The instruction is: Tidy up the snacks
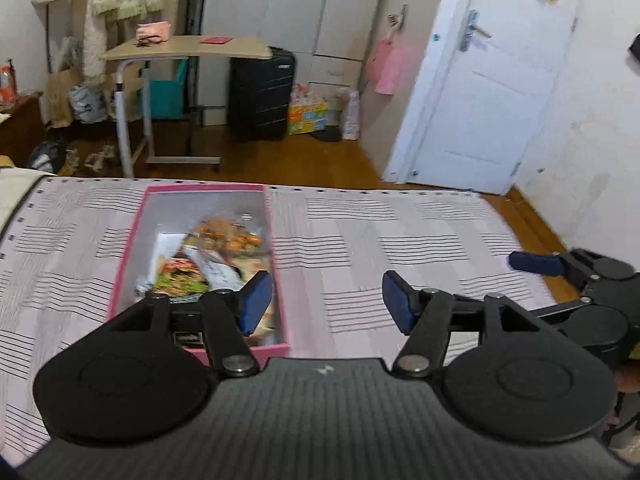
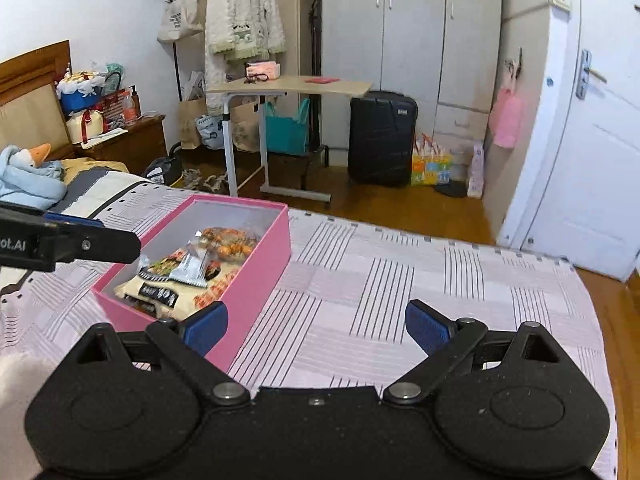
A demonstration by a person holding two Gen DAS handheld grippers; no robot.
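An open pink box [image 1: 126,256] [image 2: 256,284] lies on the pink striped bedsheet [image 2: 400,280]. It holds several snack packets: an orange one [image 1: 228,236] [image 2: 228,240], a silver one [image 2: 192,266] and a pale noodle pack [image 2: 160,292]. My left gripper [image 1: 326,304] is open and empty above the box's near right corner. Its dark finger [image 2: 100,244] juts in over the box's left end in the right wrist view. My right gripper [image 2: 316,328] is open and empty over the sheet, right of the box. One of its blue pads [image 1: 534,263] shows at the far right.
Past the bed's far edge are wooden floor, a rolling side table [image 2: 296,86], a black suitcase [image 2: 380,136], a wardrobe and a white door [image 2: 580,160]. A blue plush [image 2: 28,176] lies at the bed's left end, by the nightstand.
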